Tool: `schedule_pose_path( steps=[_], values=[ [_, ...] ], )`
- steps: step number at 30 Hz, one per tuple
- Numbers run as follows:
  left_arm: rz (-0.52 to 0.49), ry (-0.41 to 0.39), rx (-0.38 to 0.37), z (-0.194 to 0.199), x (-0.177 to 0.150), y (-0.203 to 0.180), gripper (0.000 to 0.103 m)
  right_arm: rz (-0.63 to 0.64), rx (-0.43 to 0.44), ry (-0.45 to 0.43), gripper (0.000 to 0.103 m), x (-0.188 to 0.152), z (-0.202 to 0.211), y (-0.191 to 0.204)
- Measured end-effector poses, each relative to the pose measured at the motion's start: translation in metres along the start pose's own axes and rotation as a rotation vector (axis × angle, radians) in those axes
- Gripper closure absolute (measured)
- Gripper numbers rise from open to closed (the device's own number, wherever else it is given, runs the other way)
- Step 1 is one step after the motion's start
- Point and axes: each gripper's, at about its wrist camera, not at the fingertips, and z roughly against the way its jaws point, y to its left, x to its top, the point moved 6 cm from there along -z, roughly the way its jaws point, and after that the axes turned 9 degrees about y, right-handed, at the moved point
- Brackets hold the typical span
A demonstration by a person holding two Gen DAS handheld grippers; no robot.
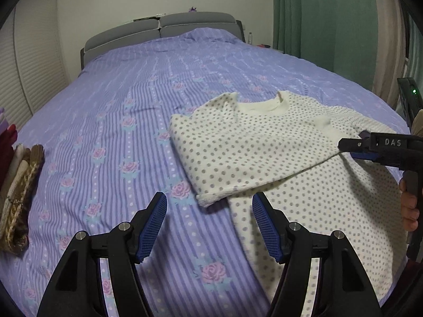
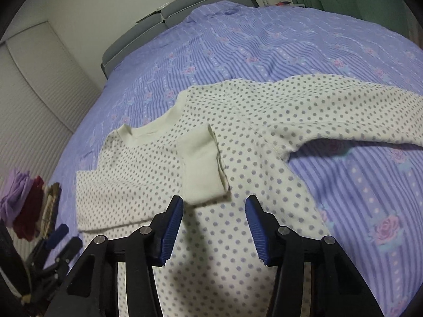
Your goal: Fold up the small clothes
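Soft, light polka-dot top (image 2: 211,237) drapes limp; both our left gripper (image 1: 208,227) and right gripper (image 2: 214,229) gape empty; we'd pinch the unfolded sleeve's (image 2: 330,111) cuff end.

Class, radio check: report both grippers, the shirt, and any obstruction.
Left gripper open, empty. Right gripper open above polka-dot shirt; one sleeve folded across chest, other sleeve spread. No obstruction; folded pile off left.

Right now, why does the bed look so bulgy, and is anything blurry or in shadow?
Left wrist view: the fisheye lens bows the purple striped floral bedspread; black corners frame it. Right wrist view: the cream ribbed sleeve cuff looks soft, and a shadow falls on the cream grey-dotted shirt between the blue-padded fingers.
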Motion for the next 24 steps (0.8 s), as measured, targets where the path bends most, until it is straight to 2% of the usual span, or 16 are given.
schedule_pose_path(
  steps=[5, 6, 7, 9, 13, 18, 21, 24],
  values=[
    [0.017, 0.016, 0.0, -0.009, -0.002, 0.004, 0.037, 0.008, 0.002, 0.001, 0.066, 0.007, -0.007, 0.007],
    [0.015, 0.017, 0.001, -0.01, -0.002, 0.005, 0.037, 0.011, -0.003, -0.002, 0.073, 0.007, -0.007, 0.007],
    [0.015, 0.018, 0.002, -0.011, -0.002, 0.004, 0.037, 0.018, -0.012, -0.011, 0.089, 0.008, -0.007, 0.008],
    [0.017, 0.015, -0.003, -0.011, -0.002, 0.003, 0.037, 0.023, -0.031, -0.029, 0.095, 0.011, -0.003, 0.007],
    [0.03, 0.01, -0.009, -0.012, -0.002, 0.0, 0.037, 0.009, 0.028, -0.094, 0.097, 0.024, 0.019, 0.01],
    [0.04, -0.004, 0.005, -0.016, 0.004, -0.007, 0.037, 0.06, -0.001, -0.219, 0.097, 0.046, 0.054, 0.018],
    [0.047, -0.003, 0.005, -0.017, 0.006, -0.009, 0.037, 0.076, -0.059, -0.235, 0.097, 0.052, 0.062, 0.013],
    [0.046, -0.003, 0.014, -0.018, 0.005, -0.009, 0.037, 0.074, -0.077, -0.196, 0.097, 0.043, 0.056, 0.002]
  ],
)
